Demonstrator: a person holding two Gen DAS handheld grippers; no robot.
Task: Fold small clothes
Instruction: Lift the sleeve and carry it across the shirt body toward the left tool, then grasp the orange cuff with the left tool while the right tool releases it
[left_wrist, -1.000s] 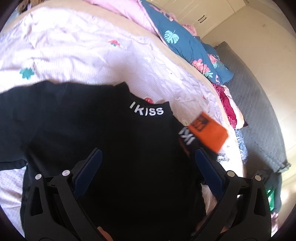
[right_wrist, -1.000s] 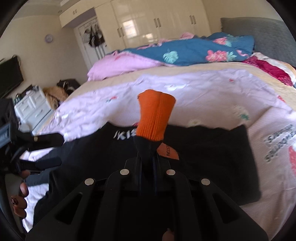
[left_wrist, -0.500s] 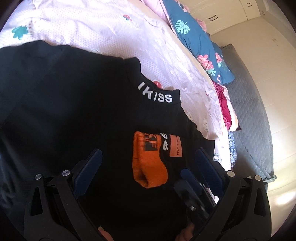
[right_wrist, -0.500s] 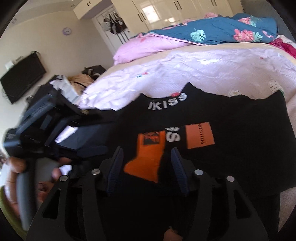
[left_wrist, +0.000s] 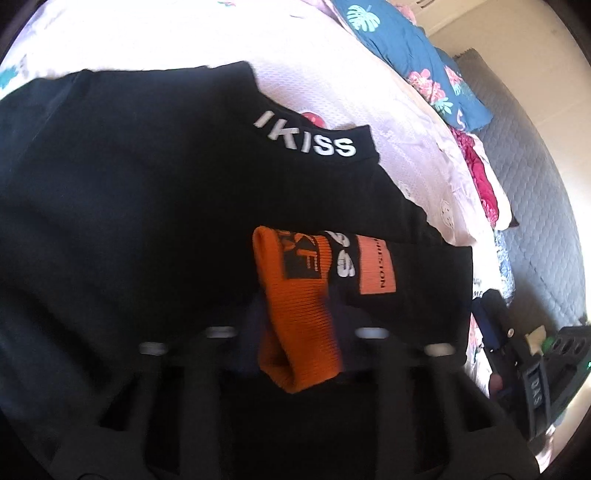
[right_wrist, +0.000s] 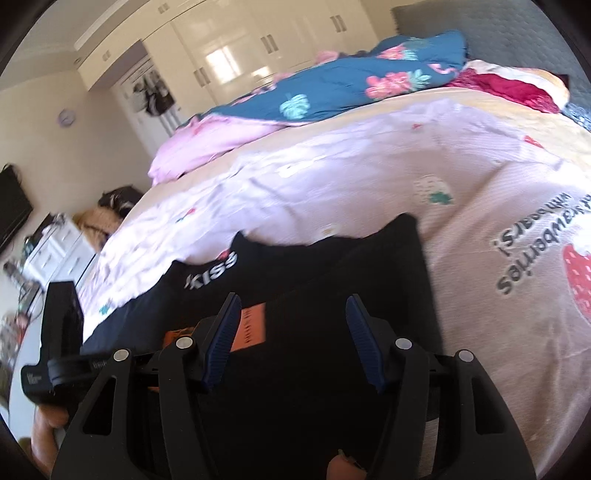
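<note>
Close up in the left wrist view, the left gripper (left_wrist: 299, 328) appears clamped on the orange ribbed cuff (left_wrist: 295, 314), though blur obscures its tips; the cuff lies folded onto the black "IKISS" sweater (left_wrist: 129, 206) spread on the pink printed bedsheet (left_wrist: 369, 96). Seen from the right wrist, the right gripper (right_wrist: 291, 332) hovers over the sweater's right part, jaws spread wide, holding nothing.
</note>
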